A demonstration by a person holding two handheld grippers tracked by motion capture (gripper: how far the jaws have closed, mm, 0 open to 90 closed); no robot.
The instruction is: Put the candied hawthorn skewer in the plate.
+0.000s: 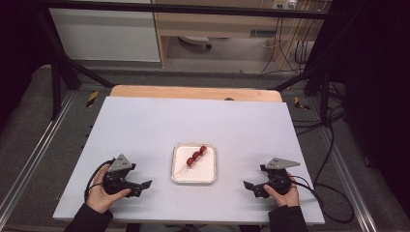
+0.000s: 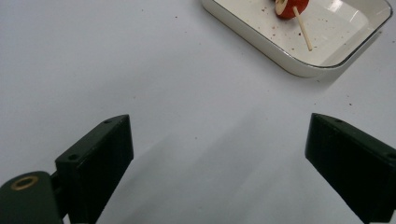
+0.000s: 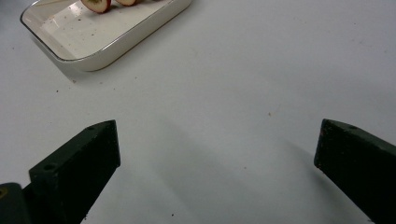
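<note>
Left gripper (image 1: 143, 185) wide open, empty; skewer (image 1: 195, 157) in tray (image 1: 180, 176) up-right, stick end nearer; right gripper (image 1: 247, 185) likewise open.

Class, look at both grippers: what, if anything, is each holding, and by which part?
Nothing is held. The left gripper and right gripper have open, empty jaws; the fruit skewer lies in the tray.

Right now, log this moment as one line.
left gripper: open, empty | right gripper: open, empty | skewer: in tray

Left gripper (image 1: 145, 185) and right gripper (image 1: 250, 187), jaws wide apart, empty
</note>
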